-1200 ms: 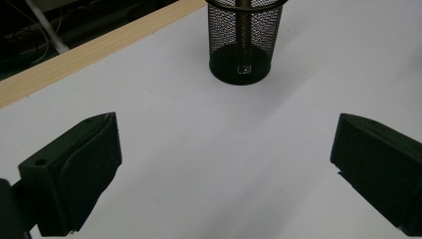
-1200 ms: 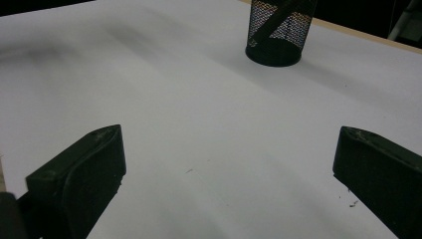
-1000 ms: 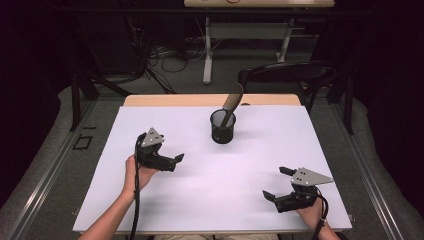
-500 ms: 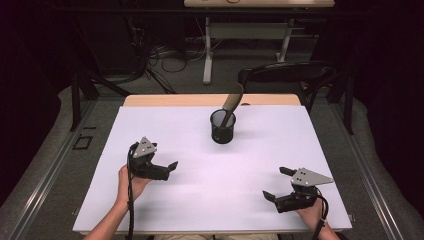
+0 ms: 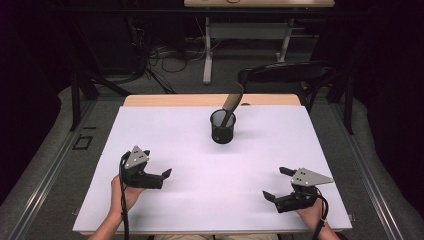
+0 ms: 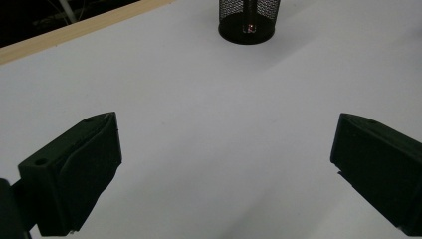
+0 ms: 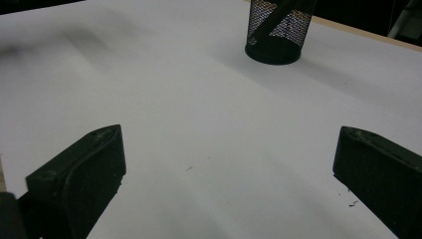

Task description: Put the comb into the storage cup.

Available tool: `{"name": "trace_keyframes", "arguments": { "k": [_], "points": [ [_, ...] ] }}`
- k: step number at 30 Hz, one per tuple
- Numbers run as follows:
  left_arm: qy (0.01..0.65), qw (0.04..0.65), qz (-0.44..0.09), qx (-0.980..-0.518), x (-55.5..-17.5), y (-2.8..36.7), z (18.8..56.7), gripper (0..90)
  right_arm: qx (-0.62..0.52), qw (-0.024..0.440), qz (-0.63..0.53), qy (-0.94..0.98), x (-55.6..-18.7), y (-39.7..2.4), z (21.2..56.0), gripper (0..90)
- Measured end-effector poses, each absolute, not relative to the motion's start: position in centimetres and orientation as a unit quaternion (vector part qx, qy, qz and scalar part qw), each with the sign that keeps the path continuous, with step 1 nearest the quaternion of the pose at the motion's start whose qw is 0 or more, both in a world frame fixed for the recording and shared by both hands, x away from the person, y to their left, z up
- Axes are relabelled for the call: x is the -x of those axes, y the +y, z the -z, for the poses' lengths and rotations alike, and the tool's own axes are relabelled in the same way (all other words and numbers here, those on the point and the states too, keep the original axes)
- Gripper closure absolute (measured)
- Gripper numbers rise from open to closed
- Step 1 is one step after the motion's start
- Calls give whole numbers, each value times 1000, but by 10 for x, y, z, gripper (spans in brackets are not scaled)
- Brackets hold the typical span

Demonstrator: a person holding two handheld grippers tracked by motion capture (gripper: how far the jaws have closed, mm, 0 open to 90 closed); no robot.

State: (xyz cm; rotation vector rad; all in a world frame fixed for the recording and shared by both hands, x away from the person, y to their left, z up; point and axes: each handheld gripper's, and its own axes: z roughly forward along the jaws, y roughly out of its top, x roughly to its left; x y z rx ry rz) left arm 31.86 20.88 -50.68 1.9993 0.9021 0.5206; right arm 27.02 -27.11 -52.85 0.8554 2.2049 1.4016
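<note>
While both grippers rest low on the white table [image 5: 165, 130], the high view shows the left gripper [image 5: 159, 176] and right gripper [image 5: 278, 184] near the person's edge, well apart from the mesh cup [image 5: 223, 127] holding a brown tool [image 5: 232, 102]; the left gripper view has its jaws spread wide and empty, cup [image 6: 247, 21] far ahead; the right gripper view likewise, jaws apart. A hasty reach could tip the light cup

We find no legible text, label, brand, number or sign on any surface in these views.
</note>
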Motion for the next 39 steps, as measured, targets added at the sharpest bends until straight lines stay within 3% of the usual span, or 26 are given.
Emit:
{"name": "trace_keyframes", "arguments": {
  "k": [39],
  "points": [
    [388,453,-258,-760,-268,237,529,0,-305,194,-500,787,-270,-271,529,0]
  ]
}}
